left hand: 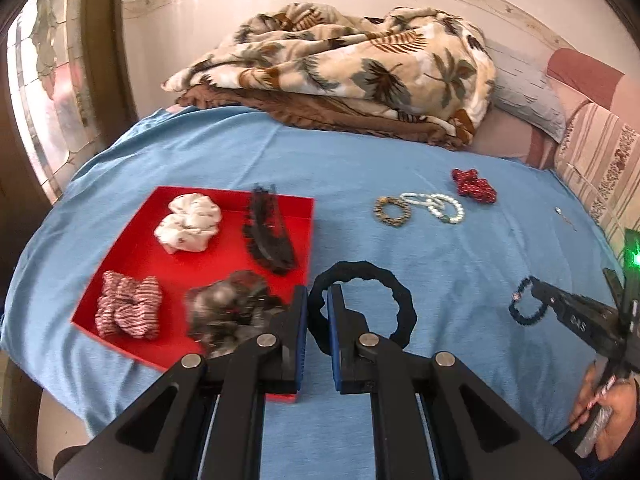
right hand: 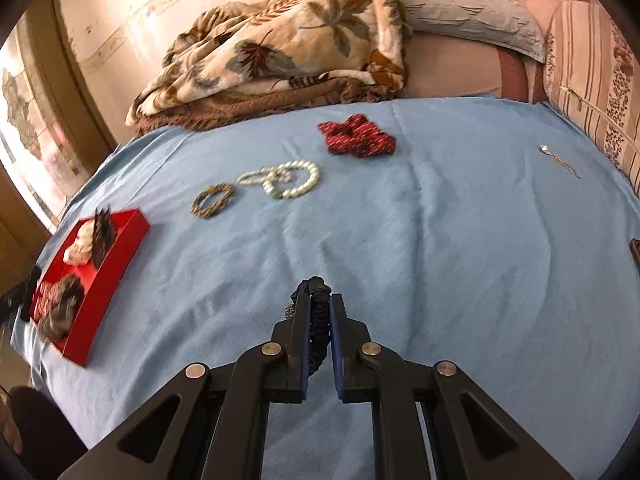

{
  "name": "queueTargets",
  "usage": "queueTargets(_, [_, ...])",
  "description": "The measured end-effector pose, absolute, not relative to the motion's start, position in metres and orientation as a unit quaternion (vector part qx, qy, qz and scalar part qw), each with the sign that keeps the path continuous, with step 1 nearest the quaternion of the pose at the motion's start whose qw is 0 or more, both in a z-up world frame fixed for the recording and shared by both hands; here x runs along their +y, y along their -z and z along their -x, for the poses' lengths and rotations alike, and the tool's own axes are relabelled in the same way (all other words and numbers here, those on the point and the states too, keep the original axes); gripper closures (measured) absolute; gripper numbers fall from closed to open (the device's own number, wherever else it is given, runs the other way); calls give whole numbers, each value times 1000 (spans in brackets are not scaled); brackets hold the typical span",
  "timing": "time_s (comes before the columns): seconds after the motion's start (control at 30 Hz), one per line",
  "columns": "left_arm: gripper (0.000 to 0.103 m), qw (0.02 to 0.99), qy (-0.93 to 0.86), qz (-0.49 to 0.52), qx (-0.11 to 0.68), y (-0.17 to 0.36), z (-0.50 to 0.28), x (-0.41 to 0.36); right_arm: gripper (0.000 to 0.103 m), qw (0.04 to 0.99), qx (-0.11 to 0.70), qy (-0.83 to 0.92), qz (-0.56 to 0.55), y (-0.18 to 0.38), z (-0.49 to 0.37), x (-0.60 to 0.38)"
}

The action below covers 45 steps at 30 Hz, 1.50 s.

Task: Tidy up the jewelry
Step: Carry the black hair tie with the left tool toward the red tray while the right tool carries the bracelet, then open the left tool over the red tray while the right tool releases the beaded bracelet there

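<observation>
My left tool (left hand: 317,304) is pinched on a black hair band (left hand: 362,304), just right of the red tray (left hand: 132,256). My right tool (right hand: 320,310) pinches a dark bracelet (right hand: 318,322). Next, both go left into the tray.

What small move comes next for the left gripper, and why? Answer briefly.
Probably carry the black hair band left over the red tray and release. The left gripper is shut on it, and the tray already holds scrunchies with bare space.
</observation>
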<state>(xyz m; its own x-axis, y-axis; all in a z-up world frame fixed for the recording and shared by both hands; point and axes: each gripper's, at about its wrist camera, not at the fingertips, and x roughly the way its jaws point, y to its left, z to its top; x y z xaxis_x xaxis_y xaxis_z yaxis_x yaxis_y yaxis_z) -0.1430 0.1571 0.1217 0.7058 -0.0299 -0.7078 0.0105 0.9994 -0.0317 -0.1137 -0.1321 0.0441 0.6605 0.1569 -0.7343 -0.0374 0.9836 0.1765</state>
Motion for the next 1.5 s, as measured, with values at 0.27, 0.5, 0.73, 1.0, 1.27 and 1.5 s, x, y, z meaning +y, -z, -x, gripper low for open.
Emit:
queueTargets(0.27, [93, 924, -17, 20, 380, -123, 143, 192, 93, 911, 398, -97, -39, -66, 122, -81])
queueTargets(0.5, [93, 924, -40, 35, 378, -123, 133, 234, 93, 907, 394, -146, -19, -84, 113, -25])
queueTargets(0.73, [93, 922, -60, 66, 377, -125, 118, 284, 93, 904, 387, -184, -6, -102, 104, 23])
queueTargets(1.0, [93, 918, -78, 77, 381, -124, 83, 326, 93, 892, 392, -225, -7, -115, 87, 74])
queueTargets(1.27, [93, 909, -92, 87, 397, -102, 60, 352, 93, 881, 398, -255, 23, -113, 72, 133])
queueTargets(1.5, [93, 902, -97, 108, 406, -89, 50, 366, 93, 873, 404, -270, 40, -104, 59, 170])
